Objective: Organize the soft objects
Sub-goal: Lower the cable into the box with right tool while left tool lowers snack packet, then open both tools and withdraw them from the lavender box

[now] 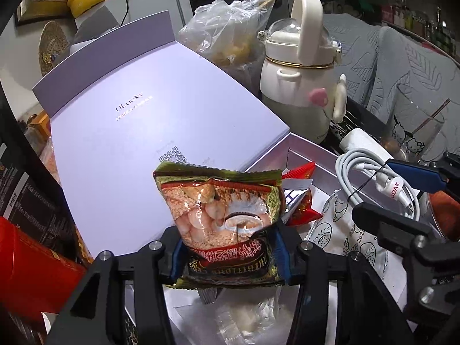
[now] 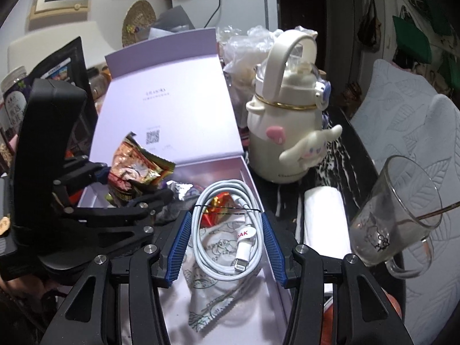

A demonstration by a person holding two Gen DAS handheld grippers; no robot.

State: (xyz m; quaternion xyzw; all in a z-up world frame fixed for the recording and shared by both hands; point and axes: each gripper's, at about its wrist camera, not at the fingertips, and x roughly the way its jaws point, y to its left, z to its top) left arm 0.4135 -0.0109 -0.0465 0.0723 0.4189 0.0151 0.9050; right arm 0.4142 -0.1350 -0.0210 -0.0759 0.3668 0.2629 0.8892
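My left gripper (image 1: 228,256) is shut on a green and red snack packet (image 1: 221,207) and holds it over the open lilac box (image 1: 299,146). The left gripper and packet (image 2: 135,169) also show in the right wrist view at the left. My right gripper (image 2: 225,247) is closed on a coiled white cable (image 2: 227,230) and holds it above the box's tray (image 2: 276,287). The cable (image 1: 371,184) shows at the right of the left wrist view. A white printed pouch (image 2: 212,293) and red wrappers (image 2: 215,210) lie in the tray.
The box lid (image 1: 138,120) stands open behind. A cream bottle (image 2: 284,126) with a handle stands right of the box. A rolled white cloth (image 2: 325,218) and a glass mug (image 2: 396,218) are at the right. A red box (image 1: 31,267) is at the left.
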